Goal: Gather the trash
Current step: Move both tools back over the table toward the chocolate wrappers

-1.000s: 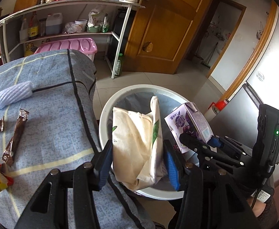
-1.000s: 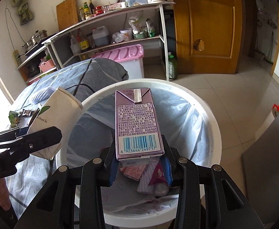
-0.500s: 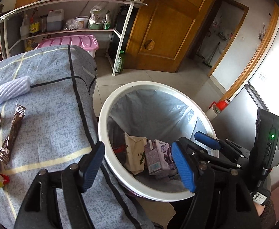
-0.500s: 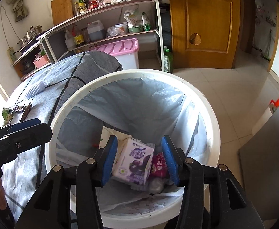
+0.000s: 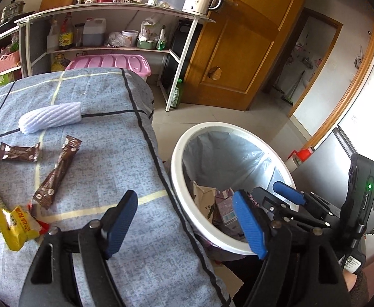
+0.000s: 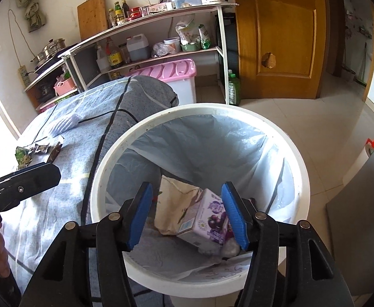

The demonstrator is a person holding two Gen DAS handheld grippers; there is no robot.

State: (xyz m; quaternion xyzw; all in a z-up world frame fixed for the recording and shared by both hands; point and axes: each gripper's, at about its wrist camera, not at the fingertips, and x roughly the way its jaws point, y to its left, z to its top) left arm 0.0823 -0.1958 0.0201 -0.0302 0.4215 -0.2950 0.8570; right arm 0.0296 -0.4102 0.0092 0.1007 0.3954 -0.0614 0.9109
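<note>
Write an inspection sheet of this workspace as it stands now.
Surface: blue cloth over a table, bin beside it.
Job's things: paper bag and purple carton lie in the bin; two brown wrappers, yellow wrapper and foam sleeve lie on the cloth.
Clutter: nothing seen.
Grippers: left gripper and right gripper open, empty, jaws just opening.
Cables: nothing seen.
Surroundings: shelf, pink box, door.

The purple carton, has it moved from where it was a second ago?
Yes. The purple carton dropped from the right tool, whose jaws have just been opening, and now lies in the white bin, far below its rim.
</note>
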